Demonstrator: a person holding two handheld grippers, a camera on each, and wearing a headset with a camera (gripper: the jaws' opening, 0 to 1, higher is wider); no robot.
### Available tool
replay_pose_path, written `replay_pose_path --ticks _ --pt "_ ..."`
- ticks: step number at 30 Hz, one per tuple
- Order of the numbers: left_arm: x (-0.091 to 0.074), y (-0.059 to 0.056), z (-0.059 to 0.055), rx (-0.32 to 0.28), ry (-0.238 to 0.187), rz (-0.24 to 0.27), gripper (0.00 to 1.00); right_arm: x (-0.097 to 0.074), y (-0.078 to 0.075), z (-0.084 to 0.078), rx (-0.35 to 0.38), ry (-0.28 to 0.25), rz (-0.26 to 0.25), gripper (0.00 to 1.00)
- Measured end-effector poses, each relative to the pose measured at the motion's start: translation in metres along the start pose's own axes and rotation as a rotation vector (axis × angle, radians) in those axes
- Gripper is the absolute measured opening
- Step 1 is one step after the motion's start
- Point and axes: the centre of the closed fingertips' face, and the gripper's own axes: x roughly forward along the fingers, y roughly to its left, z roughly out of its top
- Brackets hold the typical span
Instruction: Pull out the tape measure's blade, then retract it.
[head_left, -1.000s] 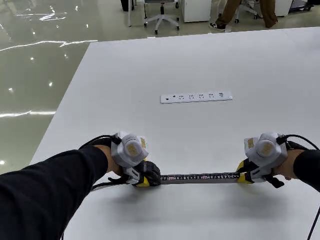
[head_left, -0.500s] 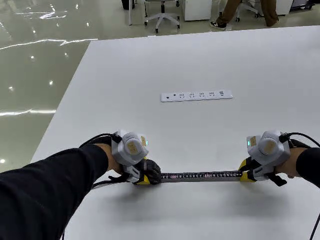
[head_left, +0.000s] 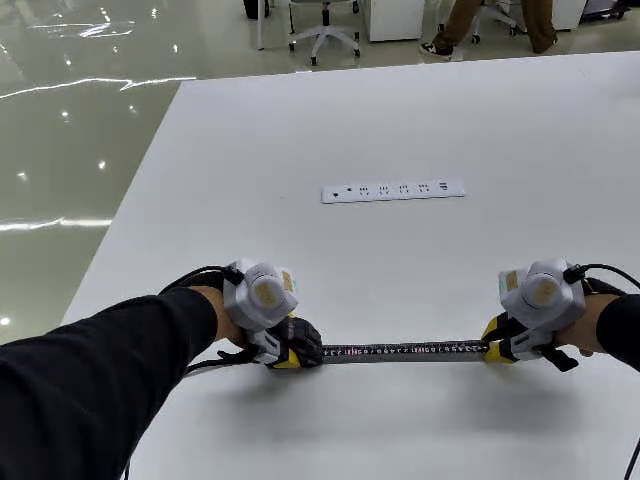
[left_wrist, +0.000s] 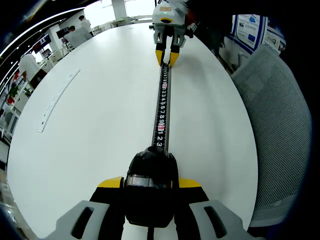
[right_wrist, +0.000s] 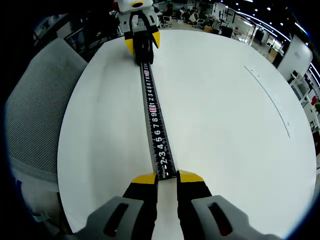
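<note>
Roughly midway, judged from blade out and not yet retracted. Found tape measure case (left_wrist: 151, 185) clamped between left gripper (left_wrist: 151, 183) fingers, low at near edge of white worktop (head_left: 400, 120). Saw blade (head_left: 400, 351) stretched straight from case to right gripper (right_wrist: 167, 177), numbered face up, on or just above worktop; couldn't tell which. Had right fingers closed on blade's end, nearly together. Couldn't make out end hook itself. Noted power strip (head_left: 393, 190) well apart, further back on worktop.

Judged case hard and chunky with rubbery-looking shell, light enough for one gripper. Best taken across its sides, as here. Judged blade thin, springy steel, stiff enough while cupped but prone to buckle or twist if pushed sideways. Looked slick on printed face, so likely to slip from a loose pinch. Best held right at the end, by the hook. Expected spring pull-back: would whip in fast if let go, so should be fed back slowly with end gripped and case held steady.
</note>
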Motion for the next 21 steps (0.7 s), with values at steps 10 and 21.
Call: replay_pose_path --ticks 10,21 --pt "0.0007 0.0002 0.0003 0.003 -0.004 -0.001 0.35 0.0010 -0.0007 -0.0009 -0.014 0.013 0.012 0.10" --pt "0.0012 0.0008 0.0014 -0.003 -0.012 0.002 0.35 0.0041 -0.0028 -0.0026 -0.026 0.034 0.023 0.10"
